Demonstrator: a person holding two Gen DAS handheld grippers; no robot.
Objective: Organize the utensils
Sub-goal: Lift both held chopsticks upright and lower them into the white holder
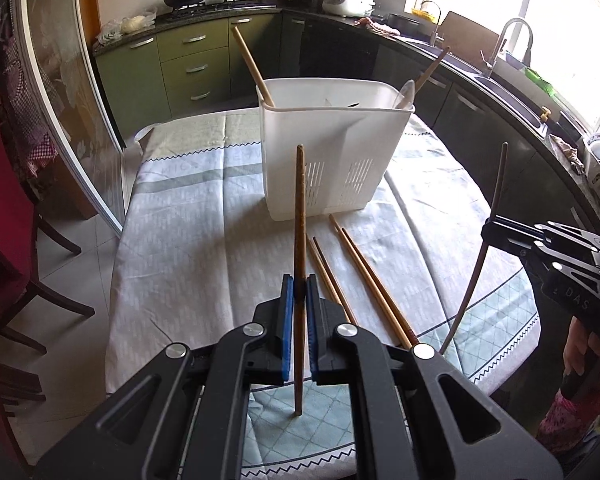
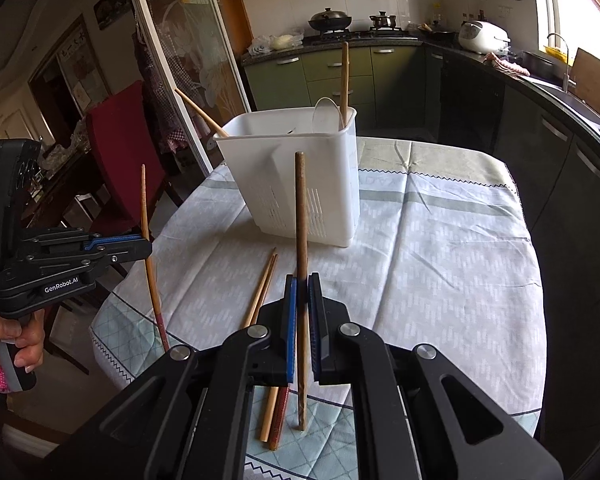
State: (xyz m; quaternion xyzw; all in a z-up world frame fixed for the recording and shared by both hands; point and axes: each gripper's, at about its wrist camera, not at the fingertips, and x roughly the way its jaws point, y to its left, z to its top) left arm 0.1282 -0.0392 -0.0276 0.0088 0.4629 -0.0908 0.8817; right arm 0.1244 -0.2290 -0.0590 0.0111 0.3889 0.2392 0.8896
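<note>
Left tool (image 1: 299, 294) is gripping one brown wooden chopstick (image 1: 299, 216) between its blue pads, jaws pinched tight, stick standing nearly upright and clear of the table. Right tool (image 2: 302, 296) is doing the same with a darker brown chopstick (image 2: 300, 216), also clamped and nearly upright. Each tool is showing in the other's camera, held by a hand (image 2: 8, 340) at the edge of the frame.

Just beyond both tools, loose wooden chopsticks (image 1: 356, 272) are lying on the pale patterned tablecloth (image 1: 188, 240) covering the table, between the tools and the white plastic utensil basket (image 1: 332, 152). The basket is standing upright farther back on the table, slotted near its base, already holding two wooden sticks leaning out at opposite sides and a clear plastic spoon (image 2: 328, 114).

Step in hand, as it reads: carrying the pair of picked-up chopsticks toward the basket. Next move is calling for lifting each lower tip above the rim, lining the sticks over the opening, then releasing so they drop inside. The long sticks are likely to swing in the pinch; the rim is the thing to clear. The loose ones on the cloth are waiting after that.
</note>
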